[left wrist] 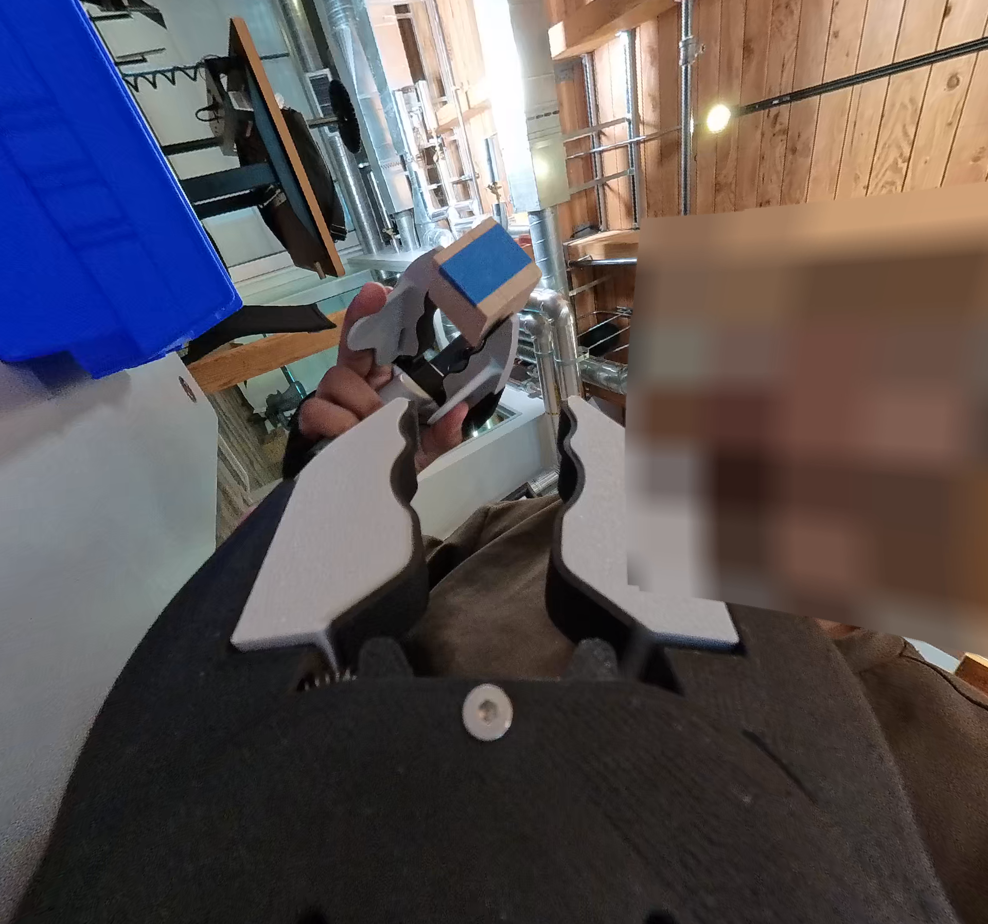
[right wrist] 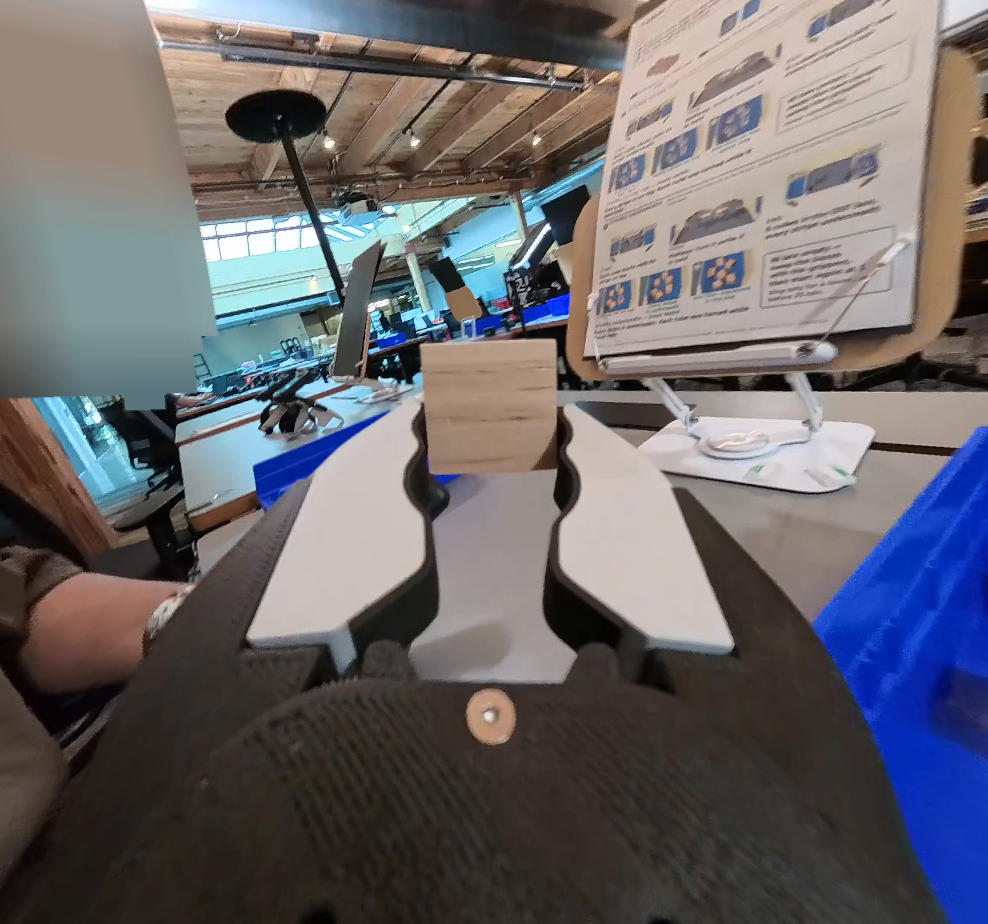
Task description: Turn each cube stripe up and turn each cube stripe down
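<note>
The right tool (right wrist: 489, 435) holds the wooden cube (right wrist: 487, 406) between its fingertips, lifted above the grey table (right wrist: 748, 524), beside the blue bin (right wrist: 919, 604). In the left wrist view the same cube (left wrist: 484, 278) shows its blue stripe face turned toward the left tool (left wrist: 484, 417), which is wide and empty, just below it and near. I judge the left tool the one to take it over for the turn.

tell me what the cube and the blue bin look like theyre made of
Cube: looks like unfinished plywood, with pale layered bands on its bare face; the left wrist view shows a matte blue stripe, paint or tape, across another face. Blue bin: apparently moulded plastic, uniform saturated blue with a slight sheen and ribbed walls.
</note>
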A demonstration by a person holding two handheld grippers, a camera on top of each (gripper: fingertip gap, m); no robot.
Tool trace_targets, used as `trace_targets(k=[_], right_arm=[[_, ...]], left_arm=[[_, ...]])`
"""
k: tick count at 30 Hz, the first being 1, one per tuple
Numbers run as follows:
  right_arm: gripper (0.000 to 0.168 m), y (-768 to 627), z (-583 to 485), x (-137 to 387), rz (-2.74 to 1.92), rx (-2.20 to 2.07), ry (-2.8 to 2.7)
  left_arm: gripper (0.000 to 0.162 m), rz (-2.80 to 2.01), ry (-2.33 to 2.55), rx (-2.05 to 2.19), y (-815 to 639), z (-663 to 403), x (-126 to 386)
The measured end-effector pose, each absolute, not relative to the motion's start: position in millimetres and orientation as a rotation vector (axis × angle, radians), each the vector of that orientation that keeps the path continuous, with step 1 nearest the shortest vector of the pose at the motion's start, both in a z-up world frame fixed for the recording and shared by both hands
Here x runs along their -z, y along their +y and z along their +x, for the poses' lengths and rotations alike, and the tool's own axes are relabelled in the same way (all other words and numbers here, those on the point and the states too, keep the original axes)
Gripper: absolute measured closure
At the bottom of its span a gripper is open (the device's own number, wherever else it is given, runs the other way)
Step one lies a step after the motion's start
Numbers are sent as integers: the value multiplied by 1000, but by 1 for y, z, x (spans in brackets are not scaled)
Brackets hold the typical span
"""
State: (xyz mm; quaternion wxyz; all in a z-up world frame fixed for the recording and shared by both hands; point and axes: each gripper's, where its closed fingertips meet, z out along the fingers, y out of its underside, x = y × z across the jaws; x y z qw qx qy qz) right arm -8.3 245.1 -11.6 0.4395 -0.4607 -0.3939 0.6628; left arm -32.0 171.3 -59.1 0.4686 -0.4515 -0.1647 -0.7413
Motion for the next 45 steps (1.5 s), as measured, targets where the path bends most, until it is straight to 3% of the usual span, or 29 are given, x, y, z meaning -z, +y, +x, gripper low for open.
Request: trace_targets(k=[8, 13, 28, 45], right_arm=[[123, 319, 19, -28, -1172, -1459, -786], [123, 356, 16, -12, -1321, -1306, -820], [122, 385, 6, 73, -1623, -1146, -882], [123, 401, 19, 96, -1693, -1058, -907]], left_arm=[[105, -1393, -321, 1329, 159, -36, 67], [100, -1590, -331, 995, 144, -52, 102], [104, -1692, -253, 921, 150, -51, 117], [101, -1773, -204, 829, 159, -47, 132]])
